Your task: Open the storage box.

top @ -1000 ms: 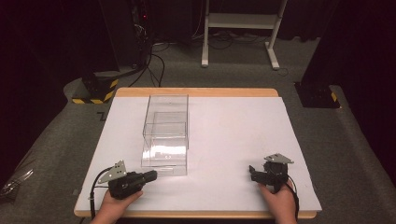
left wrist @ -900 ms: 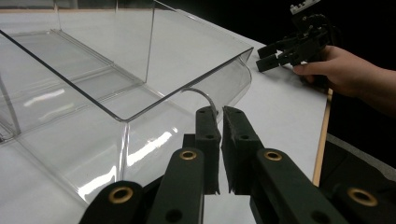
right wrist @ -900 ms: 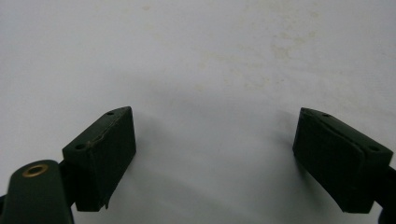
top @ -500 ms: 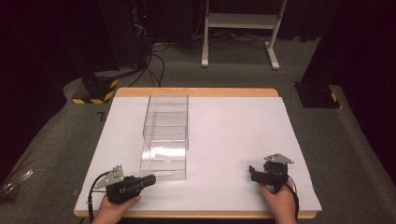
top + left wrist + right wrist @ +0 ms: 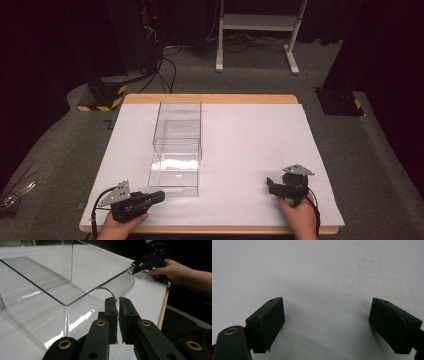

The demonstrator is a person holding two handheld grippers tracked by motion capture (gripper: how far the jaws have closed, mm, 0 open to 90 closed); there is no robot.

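Reaching: left gripper (image 5: 159, 196) at near-left table edge, tip just beside the near end of the clear box (image 5: 177, 150), apart from it in the high view.
Left jaws: together, nothing between them; left gripper view (image 5: 118, 300) shows the two pads almost meeting, only a sliver of gap.
Handle: small clear loop (image 5: 108, 291) on the box's near face, just ahead of the left tips in the left gripper view; cannot tell if touching.
Box: transparent drawer-type case, long axis running away from the person, left of table centre; inner tray looks pulled part way toward the near edge, judged from the double outline.
Table: white sheet (image 5: 250, 145) over a wooden top, bare right of the box.
Right gripper: (image 5: 270, 184) resting near the near-right edge, well apart from the box.
Right jaws: apart, wide, nothing between; right gripper view (image 5: 327, 322) has plain white surface under them.
Step in hand: likely taking the handle with the left tool.
Do it well: spread the left pads first, line them up either side of the loop, close on the loop not the wall; clear plastic is slick, so squeeze squarely.
Support: right tool could brace the outer shell so the case doesn't slide when the tray moves.
Risk: glare hides edges; go slow at contact.
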